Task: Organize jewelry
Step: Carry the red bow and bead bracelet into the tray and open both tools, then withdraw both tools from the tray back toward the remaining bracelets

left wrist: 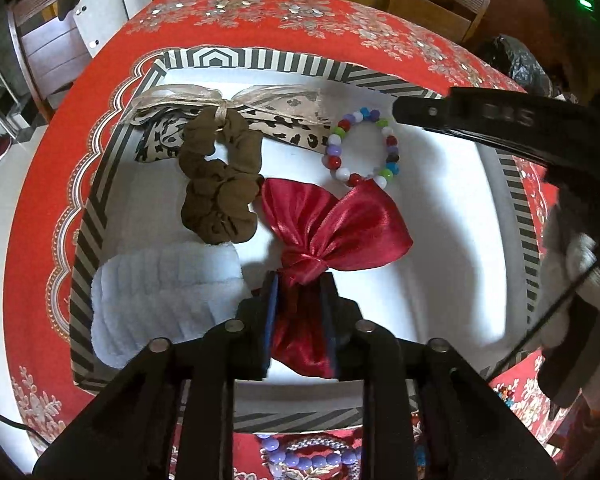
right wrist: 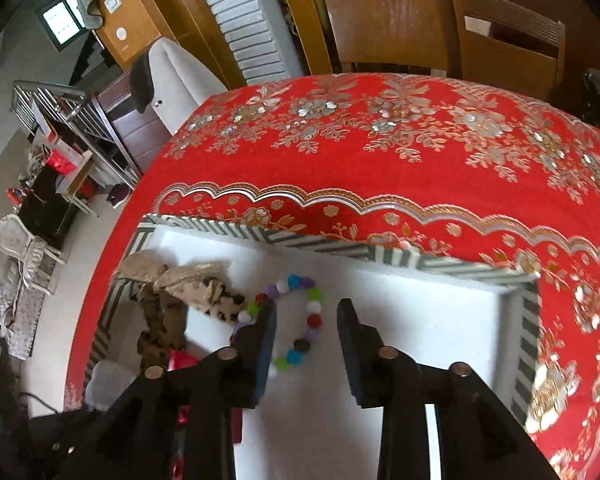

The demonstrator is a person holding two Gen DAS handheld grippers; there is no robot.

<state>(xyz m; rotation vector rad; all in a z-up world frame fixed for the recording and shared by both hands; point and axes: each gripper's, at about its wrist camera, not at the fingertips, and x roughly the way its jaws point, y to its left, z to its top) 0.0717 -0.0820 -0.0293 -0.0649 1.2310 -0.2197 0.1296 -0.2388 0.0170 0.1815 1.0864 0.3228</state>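
"Left wrist: what's my left gripper (left wrist: 300,280) got?"
"Its jaws flank the soft, slippery red bow (left wrist: 332,228) in the box (left wrist: 100,208), grip slackened; take its knot."
"Right wrist?"
"My right gripper (right wrist: 306,312) stands released over the bead bracelet (right wrist: 296,320), lying in the box."

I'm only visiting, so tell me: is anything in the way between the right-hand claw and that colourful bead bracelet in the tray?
Nothing visible. The right gripper hangs open right over the bead bracelet on the tray floor; one finger already overlaps its edge.

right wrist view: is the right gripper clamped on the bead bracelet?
No. The right gripper stands open, and the bead bracelet lies loose on the white tray floor between its fingers.
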